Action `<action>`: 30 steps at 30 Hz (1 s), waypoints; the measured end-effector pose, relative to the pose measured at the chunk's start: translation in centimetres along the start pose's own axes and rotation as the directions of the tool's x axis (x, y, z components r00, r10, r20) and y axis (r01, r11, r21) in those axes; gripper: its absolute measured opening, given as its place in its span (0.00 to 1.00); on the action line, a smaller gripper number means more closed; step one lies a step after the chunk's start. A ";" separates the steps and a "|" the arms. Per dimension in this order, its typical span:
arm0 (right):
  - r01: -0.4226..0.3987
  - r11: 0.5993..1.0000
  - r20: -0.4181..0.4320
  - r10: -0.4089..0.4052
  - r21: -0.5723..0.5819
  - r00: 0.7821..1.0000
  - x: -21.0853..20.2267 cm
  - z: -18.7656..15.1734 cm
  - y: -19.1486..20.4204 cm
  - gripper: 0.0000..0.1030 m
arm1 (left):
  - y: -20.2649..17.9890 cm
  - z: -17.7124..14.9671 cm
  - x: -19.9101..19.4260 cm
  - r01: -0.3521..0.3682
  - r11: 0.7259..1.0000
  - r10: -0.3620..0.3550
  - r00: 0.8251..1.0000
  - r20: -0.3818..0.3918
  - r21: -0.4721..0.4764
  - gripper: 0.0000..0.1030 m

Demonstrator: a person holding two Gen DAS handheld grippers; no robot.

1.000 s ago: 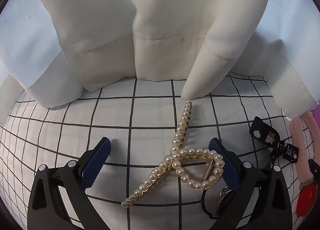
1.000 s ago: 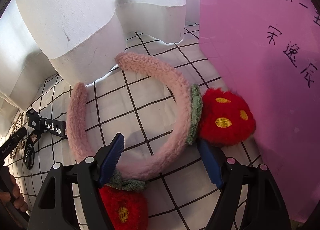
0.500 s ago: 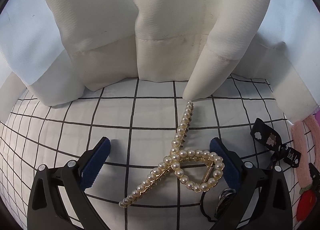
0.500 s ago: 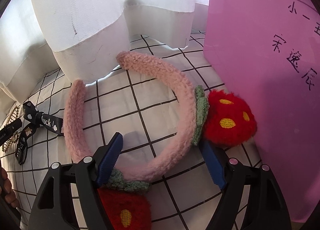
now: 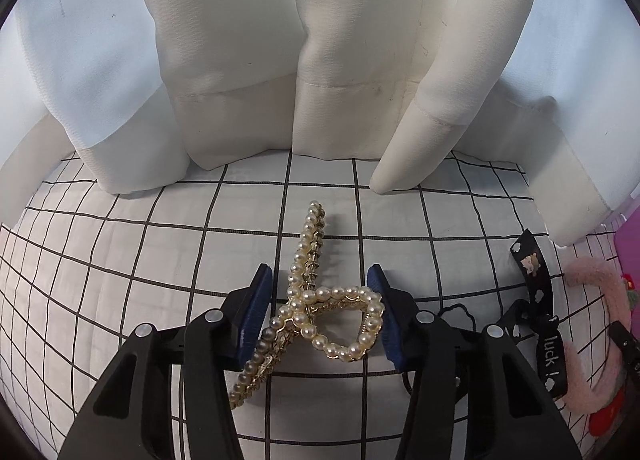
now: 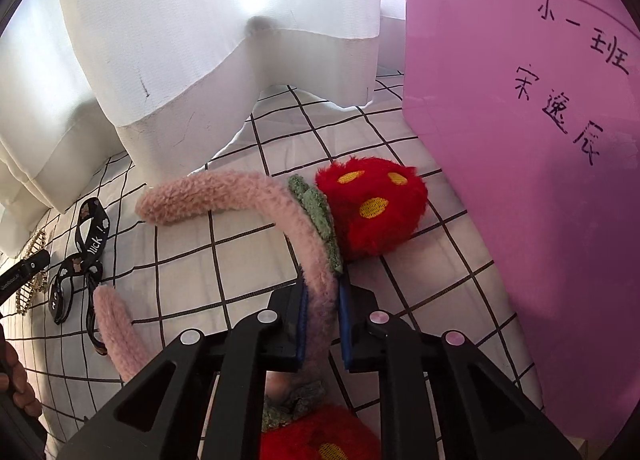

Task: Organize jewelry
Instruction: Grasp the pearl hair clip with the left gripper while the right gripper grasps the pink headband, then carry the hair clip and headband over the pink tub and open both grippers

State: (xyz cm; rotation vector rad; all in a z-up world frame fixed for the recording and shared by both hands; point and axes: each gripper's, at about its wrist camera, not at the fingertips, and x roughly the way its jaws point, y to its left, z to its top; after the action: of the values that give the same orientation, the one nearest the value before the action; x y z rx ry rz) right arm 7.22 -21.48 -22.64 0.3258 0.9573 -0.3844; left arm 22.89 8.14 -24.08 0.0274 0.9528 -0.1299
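A gold hair clip set with pearls (image 5: 294, 310) lies on the checked cloth (image 5: 120, 260). My left gripper (image 5: 320, 280) straddles its looped end. Its jaws are closing, and both blue pads touch the clip's sides. In the right wrist view my right gripper (image 6: 323, 292) is shut on the fuzzy pink headband (image 6: 248, 188), just below a red strawberry pompom (image 6: 372, 204). The band's second strawberry (image 6: 320, 440) hangs under the gripper. The headband (image 5: 600, 288) also shows at the left wrist view's right edge.
White curtain folds (image 5: 320, 40) hang down to the cloth at the back. A black printed ribbon (image 6: 90, 244) lies between the clip and the headband. A tall pink box with handwriting (image 6: 540, 140) stands at the right. A person's hand (image 6: 12, 376) shows at the left edge.
The left jaws closed in around the pearl clip, and its far tip swung left. The right jaws shut on the pink band and lifted it, so it now stands on edge.
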 end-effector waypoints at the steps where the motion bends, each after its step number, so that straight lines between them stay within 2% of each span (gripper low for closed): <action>1: -0.009 1.000 0.006 0.009 -0.002 1.000 -0.4 -0.1 -0.1 0.12 | 0.2 -0.3 -0.4 -0.001 1.000 0.001 1.000 0.000 -0.002 0.46; 7: -0.057 0.998 0.048 0.058 -0.020 0.997 -2.5 0.1 0.5 0.12 | 1.7 -1.9 -2.9 -0.007 1.000 0.008 1.000 0.025 -0.016 0.44; 9: -0.072 0.997 0.053 0.073 -0.025 0.996 -3.2 0.1 0.7 0.12 | 2.1 -2.4 -4.0 -0.008 1.000 0.009 0.999 0.033 -0.014 0.40; 21: -0.155 0.986 0.121 0.161 -0.057 0.979 -9.1 0.4 1.6 0.12 | 3.2 -4.8 -10.0 -0.009 1.000 0.009 0.997 0.074 -0.002 0.39; 23: -0.172 0.983 0.134 0.179 -0.064 0.975 -10.2 0.6 1.7 0.12 | 2.6 -2.9 -10.7 -0.007 1.000 0.007 0.996 0.086 0.001 0.39; 30: -0.227 0.969 0.192 0.242 -0.097 0.951 -14.5 1.6 1.9 0.12 | 0.9 -1.7 -15.4 0.013 1.000 -0.017 0.988 0.151 0.028 0.39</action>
State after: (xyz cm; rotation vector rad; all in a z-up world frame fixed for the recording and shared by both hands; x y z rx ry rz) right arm 1.77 -18.02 -9.46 0.3224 0.7212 -0.1599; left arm 12.85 10.69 -12.54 0.0350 0.7998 -0.1567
